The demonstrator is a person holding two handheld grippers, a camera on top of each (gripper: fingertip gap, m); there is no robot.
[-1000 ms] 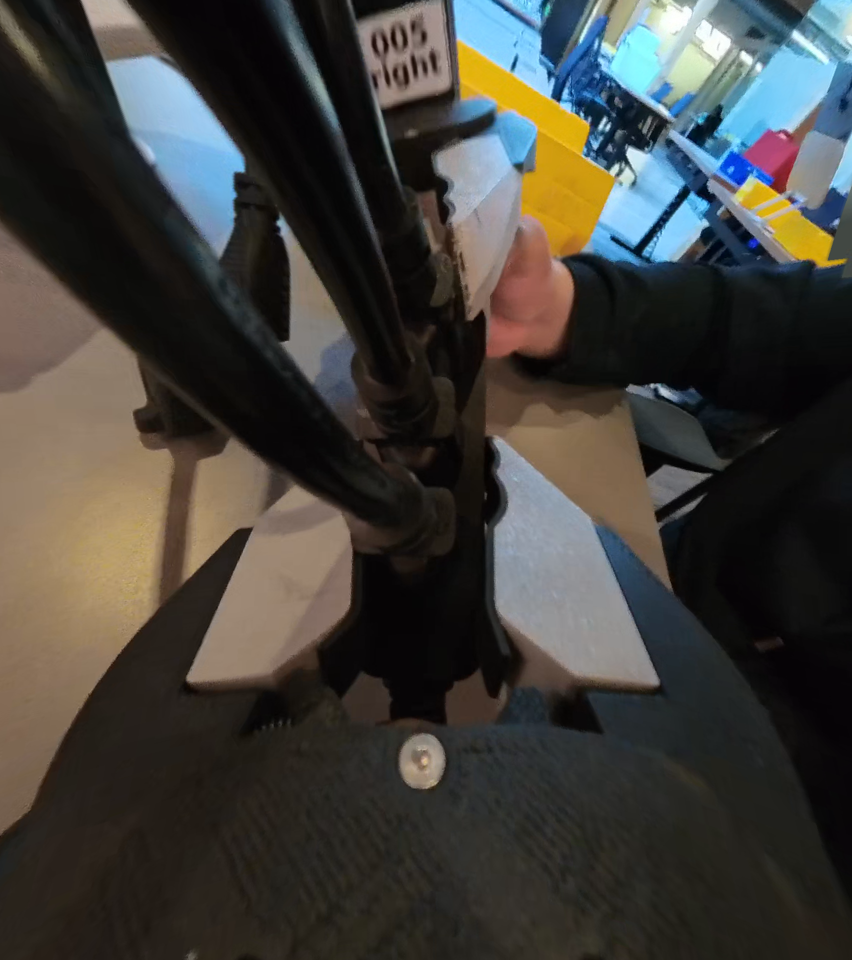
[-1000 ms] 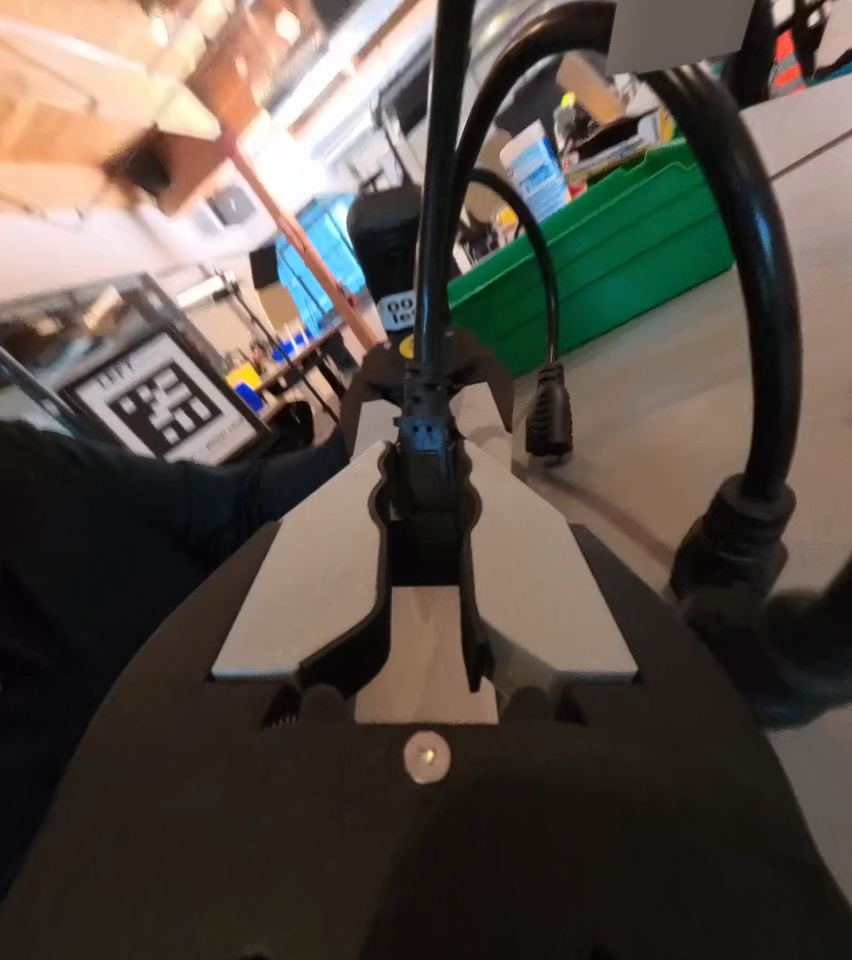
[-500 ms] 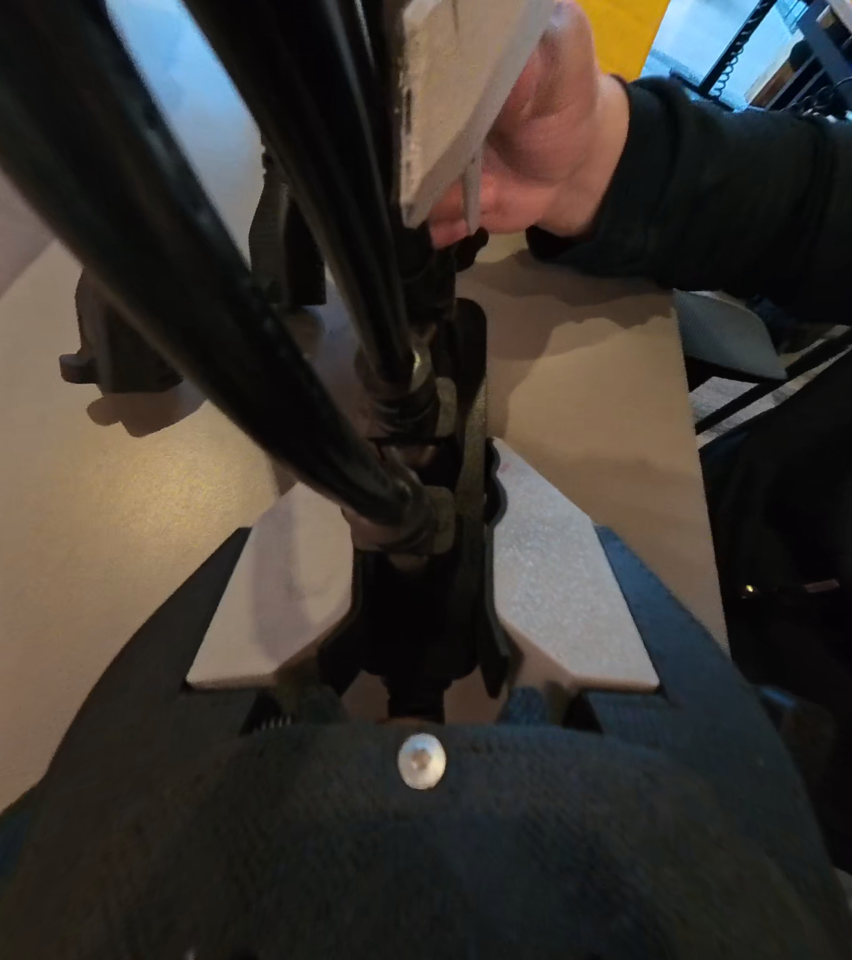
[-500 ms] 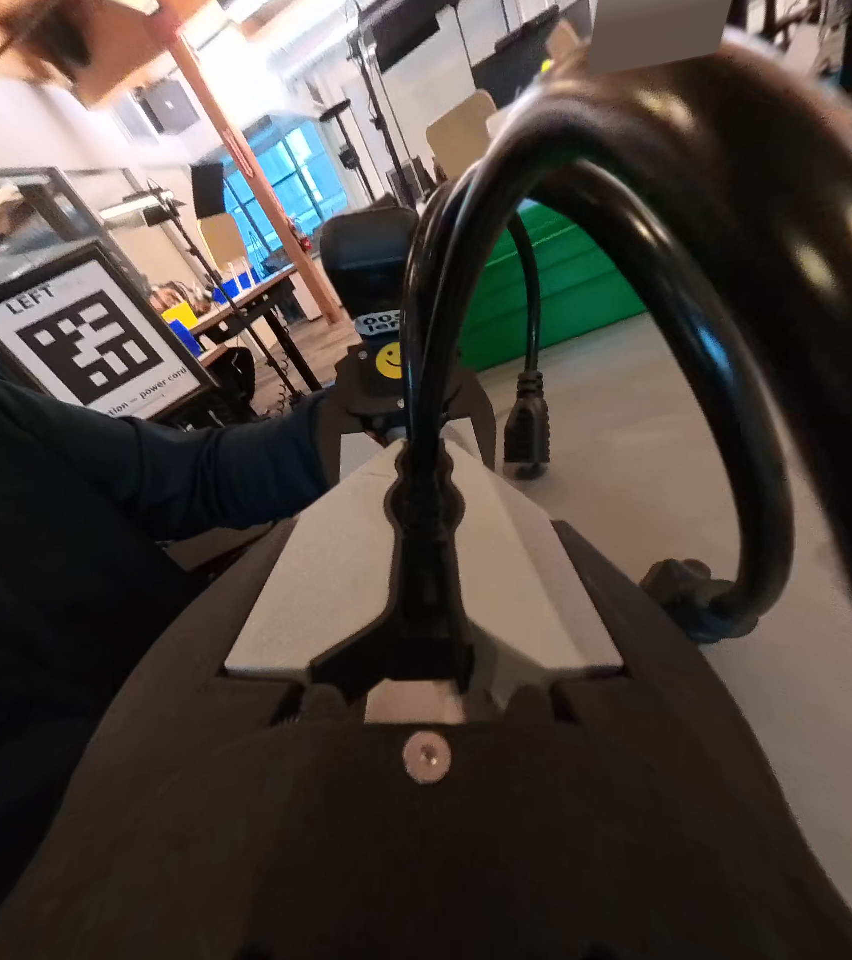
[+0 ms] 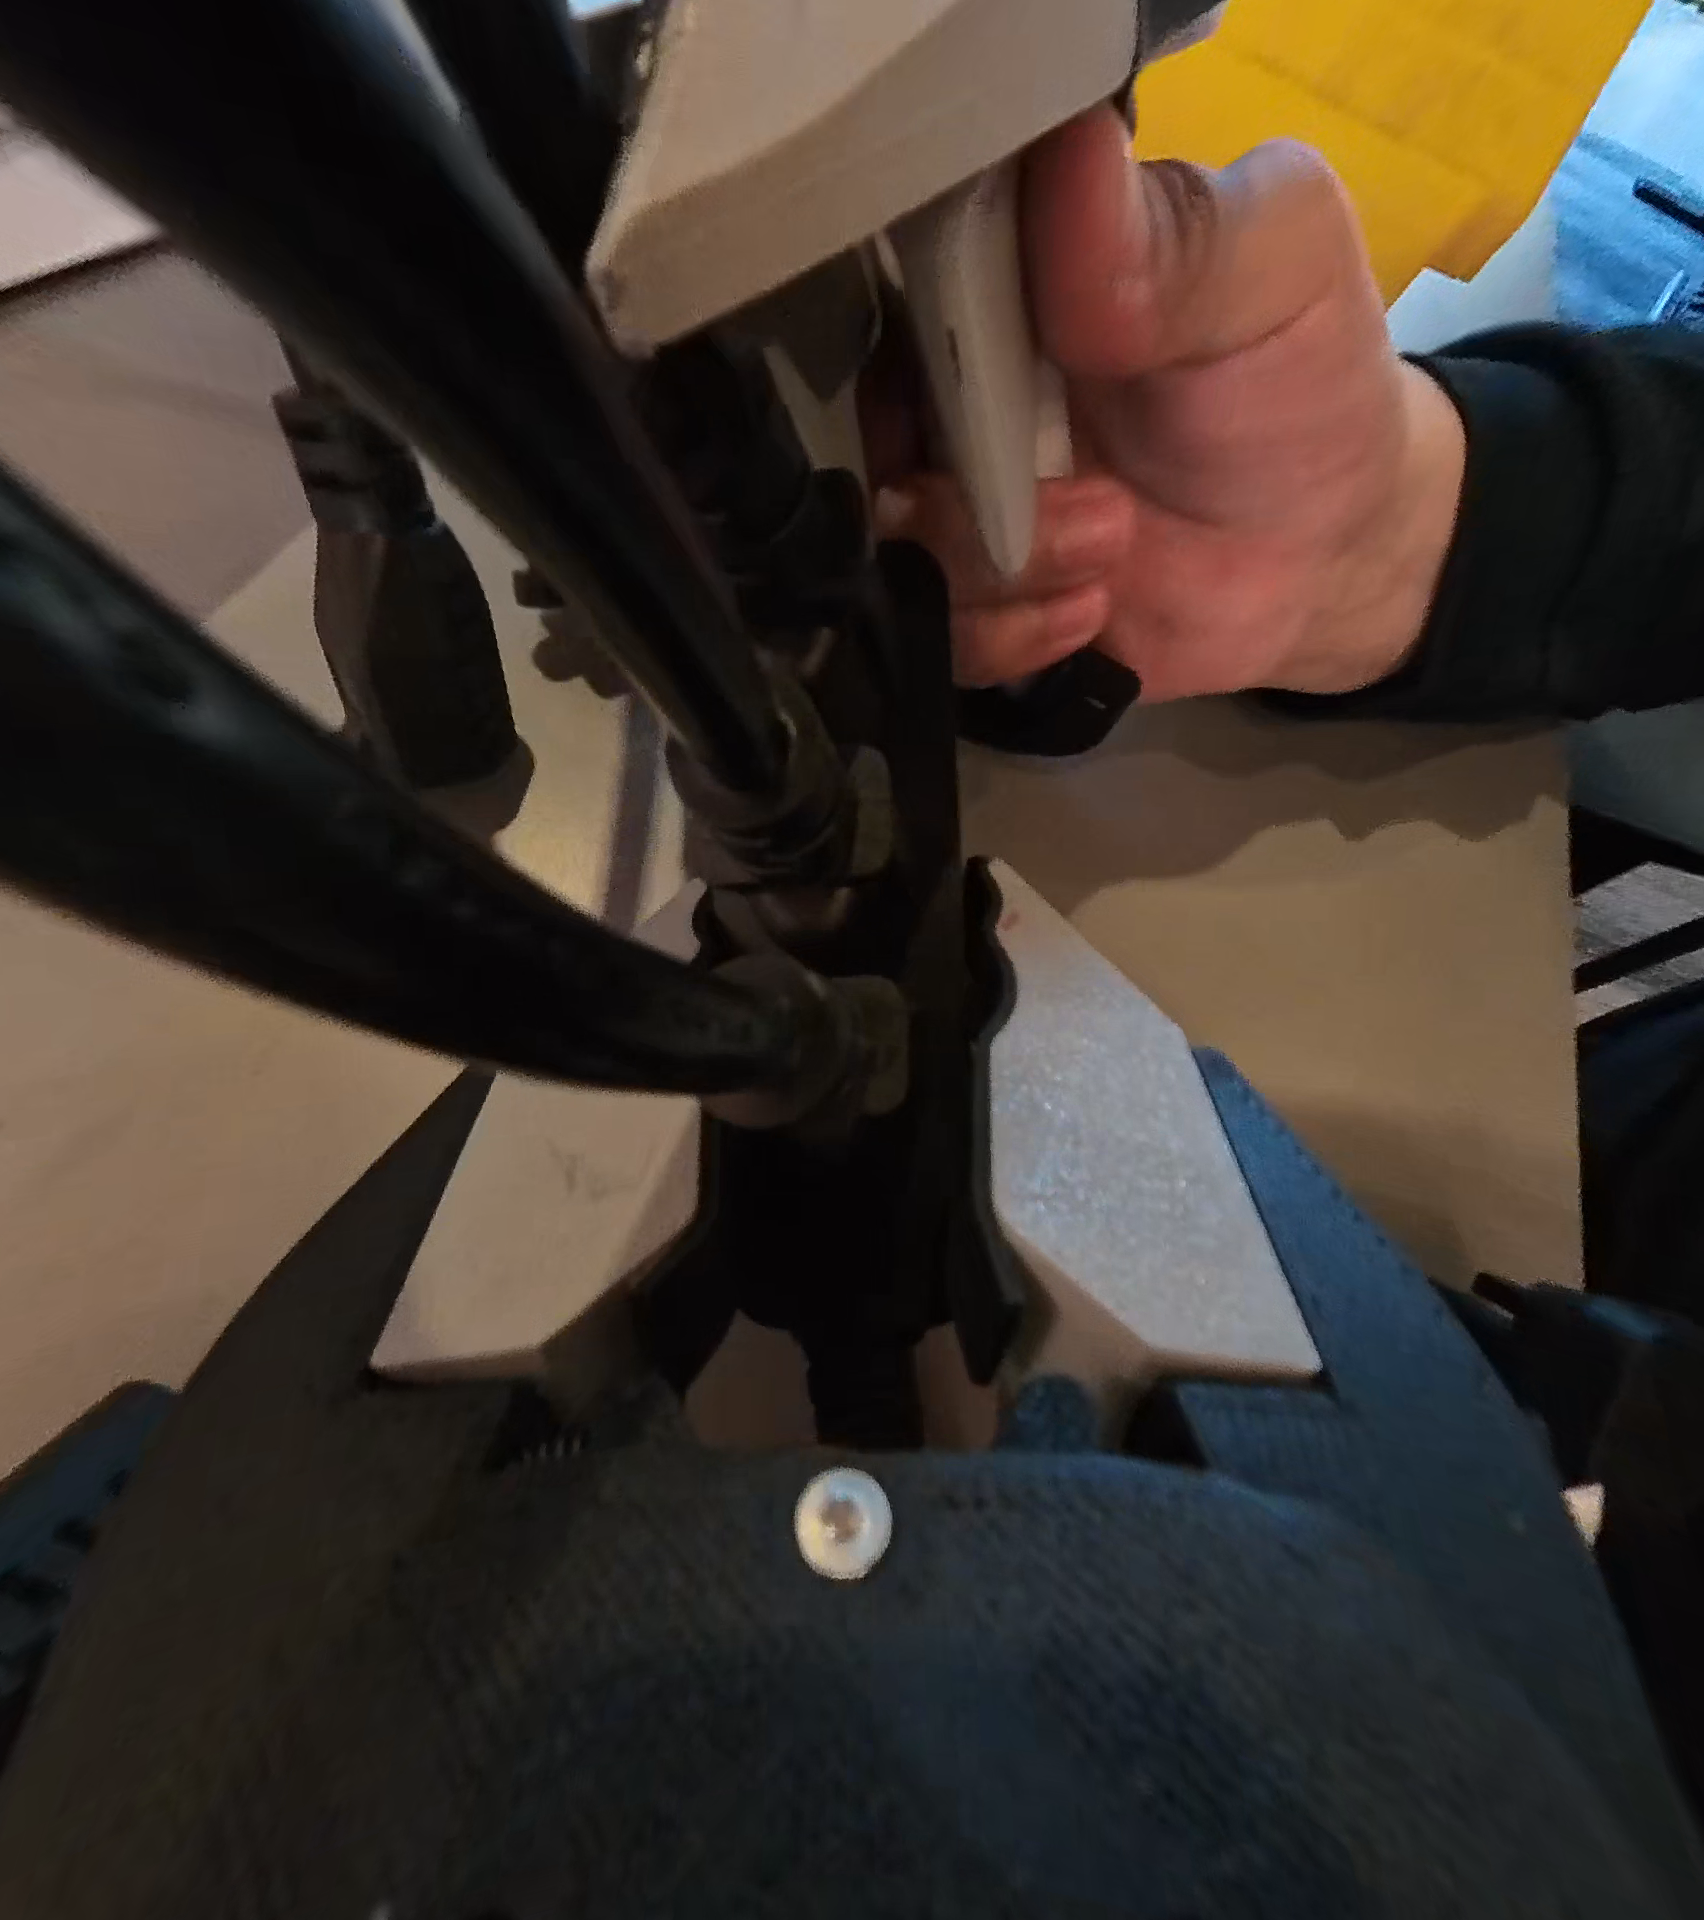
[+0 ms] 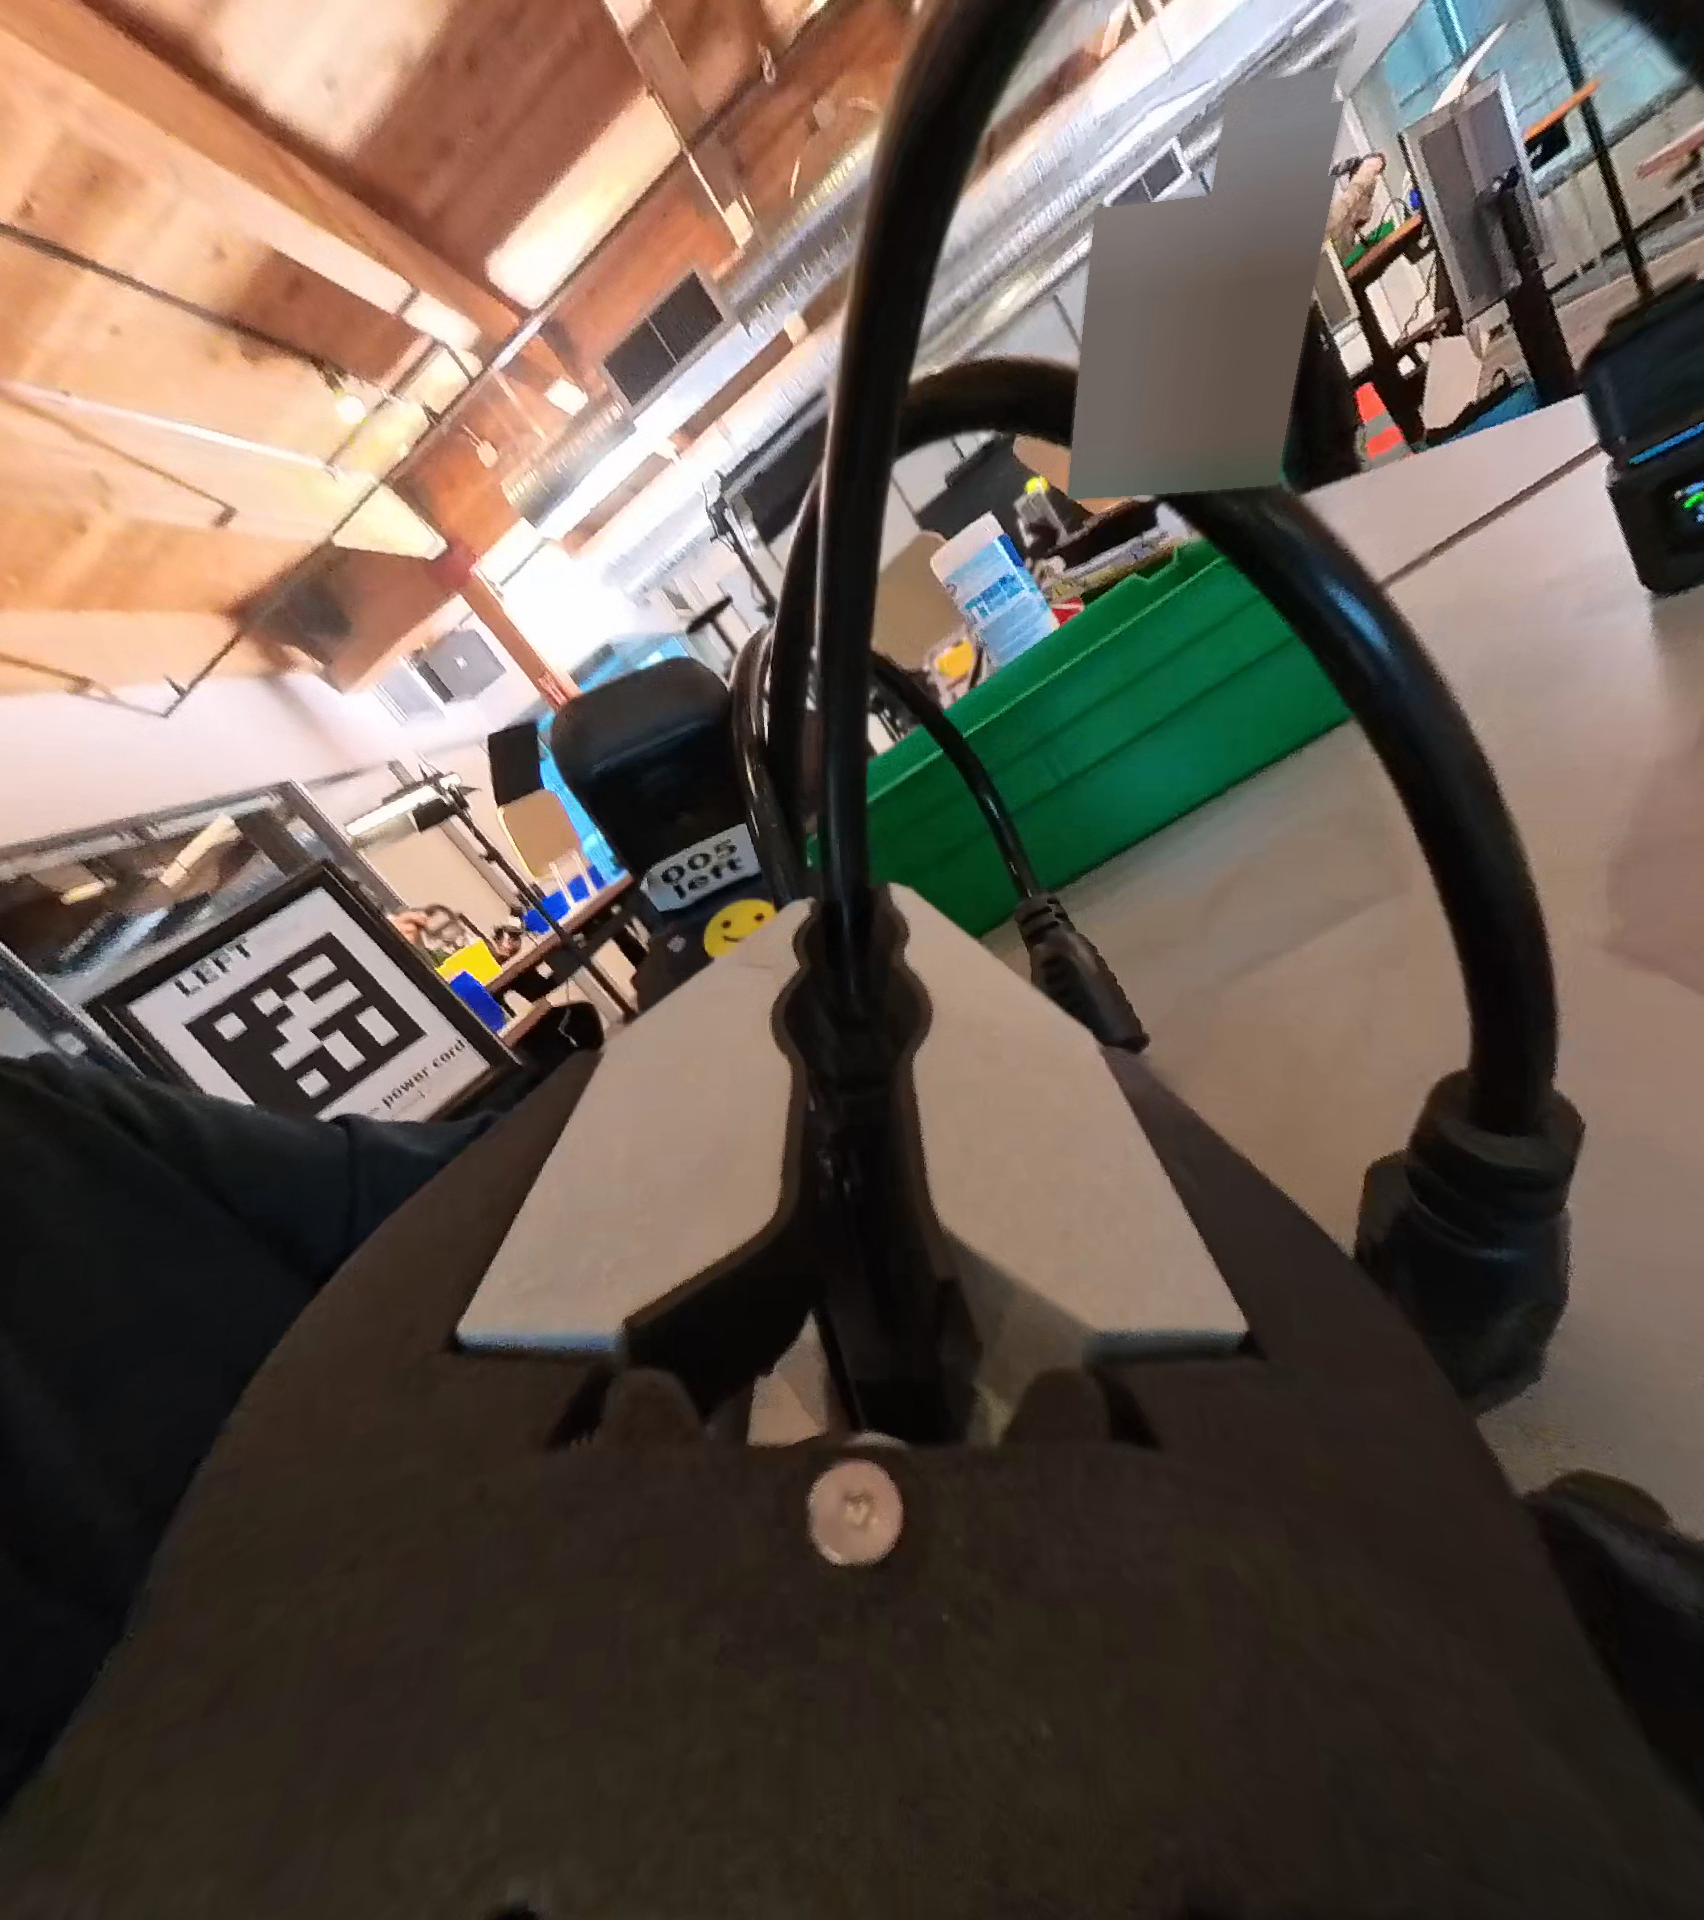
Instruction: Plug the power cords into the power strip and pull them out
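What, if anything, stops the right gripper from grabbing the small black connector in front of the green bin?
Probably not yet: the right gripper is shut on a thin black cord, so its jaws are taken. The connector is beside its fingertips; nothing else looks in the way.

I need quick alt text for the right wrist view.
The right tool is closed around a thin black power cord that loops upward. A thicker black cord's plug rests on the grey table, with a green bin behind.
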